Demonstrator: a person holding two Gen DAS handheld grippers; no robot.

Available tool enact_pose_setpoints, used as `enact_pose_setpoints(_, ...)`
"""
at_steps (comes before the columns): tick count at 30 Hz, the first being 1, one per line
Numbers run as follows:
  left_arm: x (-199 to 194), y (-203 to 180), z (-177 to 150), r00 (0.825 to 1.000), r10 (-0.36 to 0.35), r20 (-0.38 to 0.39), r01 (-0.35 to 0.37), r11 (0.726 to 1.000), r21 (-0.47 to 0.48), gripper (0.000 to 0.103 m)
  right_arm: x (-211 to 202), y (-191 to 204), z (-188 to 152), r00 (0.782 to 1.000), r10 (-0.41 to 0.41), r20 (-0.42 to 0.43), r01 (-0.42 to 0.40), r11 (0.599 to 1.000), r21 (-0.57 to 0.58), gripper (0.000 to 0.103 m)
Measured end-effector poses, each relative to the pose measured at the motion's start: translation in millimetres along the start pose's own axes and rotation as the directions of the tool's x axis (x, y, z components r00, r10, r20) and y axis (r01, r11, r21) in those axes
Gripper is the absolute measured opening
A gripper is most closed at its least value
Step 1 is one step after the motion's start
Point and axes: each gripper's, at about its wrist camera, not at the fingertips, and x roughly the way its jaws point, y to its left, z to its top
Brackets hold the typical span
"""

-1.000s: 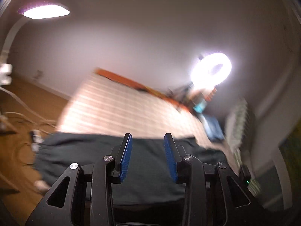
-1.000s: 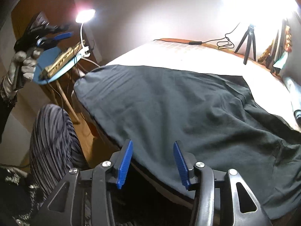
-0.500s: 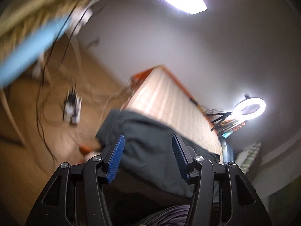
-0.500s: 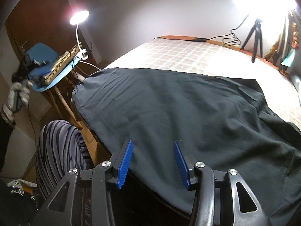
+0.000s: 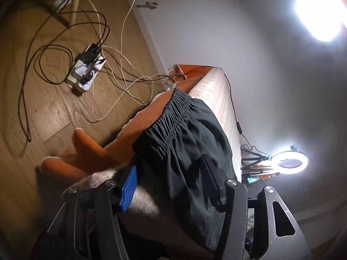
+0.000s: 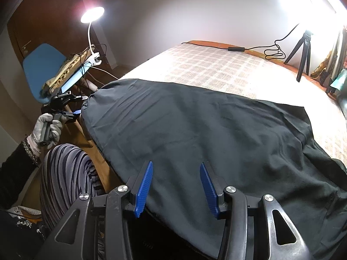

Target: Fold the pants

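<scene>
Left gripper point(image 5: 171, 179), raised away from the bed a second earlier, now drops beside the pants' point(image 5: 188, 151) gathered waistband, jaws spread

We see dark green-grey pants point(image 6: 195, 130) on a beige checked bedspread point(image 6: 216, 67), a blue chair point(image 6: 41, 65) at nine o'clock.

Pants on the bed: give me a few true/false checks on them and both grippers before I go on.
1. The pants lie spread on the bed. True.
2. The right gripper is clamped on the fabric. False: its jaws are open above it.
3. The left gripper is at the elastic waistband. True.
4. The left gripper is shut. False: its jaws are open.
5. The waistband is at the bed's middle. False: it hangs at the edge.
</scene>
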Motion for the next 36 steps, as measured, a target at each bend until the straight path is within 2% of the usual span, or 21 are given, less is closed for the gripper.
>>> enact_pose_setpoints(4, 8.3, 5.5, 3.6, 0.999, -0.032, 0.013, 0.033, 0.998, -0.049, 0.054, 3.5, 0.6, 2.7, 1.000, -0.003, -0.003, 0.003, 1.000, -0.001, 0.048)
enact_pose_setpoints(6, 9.7, 9.2, 3.4, 0.997, -0.060, 0.043, 0.063, 0.995, -0.080, 0.052, 4.7, 0.6, 3.4, 1.000, -0.004, -0.004, 0.004, 1.000, -0.002, 0.048)
enact_pose_setpoints(7, 9.7, 9.7, 3.1, 0.996, -0.068, 0.059, 0.073, 0.994, -0.087, 0.048, 4.9, 0.7, 3.5, 1.000, -0.006, -0.004, 0.006, 1.000, -0.003, 0.048)
enact_pose_setpoints(8, 9.0, 10.3, 2.2, 0.994, -0.076, 0.078, 0.083, 0.992, -0.094, 0.038, 5.2, 0.7, 3.7, 1.000, -0.007, -0.005, 0.007, 1.000, -0.004, 0.048)
enact_pose_setpoints(12, 5.3, 8.7, -0.3, 0.985, -0.091, 0.148, 0.106, 0.990, -0.094, 0.024, 5.8, 0.9, 4.5, 1.000, -0.008, -0.006, 0.008, 1.000, -0.010, 0.048)
enact_pose_setpoints(15, 0.5, -9.5, -1.3, 0.978, -0.032, 0.204, 0.035, 0.999, -0.009, 0.018, 5.1, 1.2, 3.5, 1.000, -0.007, -0.007, 0.007, 1.000, -0.012, 0.048)
enact_pose_setpoints(16, -2.0, -22.2, -3.2, 0.974, -0.002, 0.228, -0.008, 0.999, 0.044, 0.017, 4.9, 1.3, 3.1, 1.000, -0.006, -0.007, 0.006, 1.000, -0.010, 0.048)
enact_pose_setpoints(19, -5.1, -57.6, -9.5, 0.962, 0.036, 0.271, -0.094, 0.975, 0.202, 0.016, 4.7, 0.0, 1.4, 1.000, -0.006, -0.005, 0.006, 1.000, -0.006, 0.048)
enact_pose_setpoints(22, -5.2, -102.3, -22.9, 0.952, 0.061, 0.299, -0.178, 0.906, 0.383, 0.015, 6.9, -4.6, 0.8, 1.000, -0.001, -0.006, 0.001, 1.000, 0.014, 0.048)
enact_pose_setpoints(25, 5.0, -146.6, -47.4, 0.950, 0.074, 0.305, -0.243, 0.788, 0.566, 0.015, 10.7, -12.9, 3.6, 1.000, 0.014, -0.003, -0.014, 0.999, 0.051, 0.048)
enact_pose_setpoints(26, 11.6, -160.7, -59.0, 0.953, 0.074, 0.293, -0.250, 0.738, 0.627, 0.015, 11.8, -14.3, 4.9, 1.000, 0.020, -0.001, -0.020, 0.998, 0.065, 0.048)
enact_pose_setpoints(28, 29.9, -182.5, -83.6, 0.966, 0.089, 0.244, -0.244, 0.635, 0.733, 0.015, 14.7, -20.1, 10.2, 0.999, 0.045, 0.006, -0.046, 0.994, 0.099, 0.048)
enact_pose_setpoints(29, 42.6, -190.7, -98.9, 0.971, 0.106, 0.215, -0.237, 0.575, 0.783, 0.015, 17.0, -23.4, 14.4, 0.998, 0.067, 0.012, -0.068, 0.990, 0.123, 0.048)
enact_pose_setpoints(32, 76.6, -204.4, -139.0, 0.980, 0.153, 0.124, -0.180, 0.438, 0.881, 0.015, 27.9, -32.5, 29.0, 0.990, 0.134, 0.032, -0.138, 0.969, 0.203, 0.050)
enact_pose_setpoints(35, 104.6, -207.0, -171.2, 0.978, 0.199, 0.058, -0.126, 0.348, 0.929, 0.015, 47.0, -39.9, 47.2, 0.974, 0.221, 0.051, -0.226, 0.931, 0.288, 0.055)
enact_pose_setpoints(36, 110.0, -207.0, -179.1, 0.977, 0.208, 0.043, -0.111, 0.328, 0.938, 0.015, 56.6, -42.1, 54.8, 0.965, 0.255, 0.057, -0.260, 0.911, 0.320, 0.057)
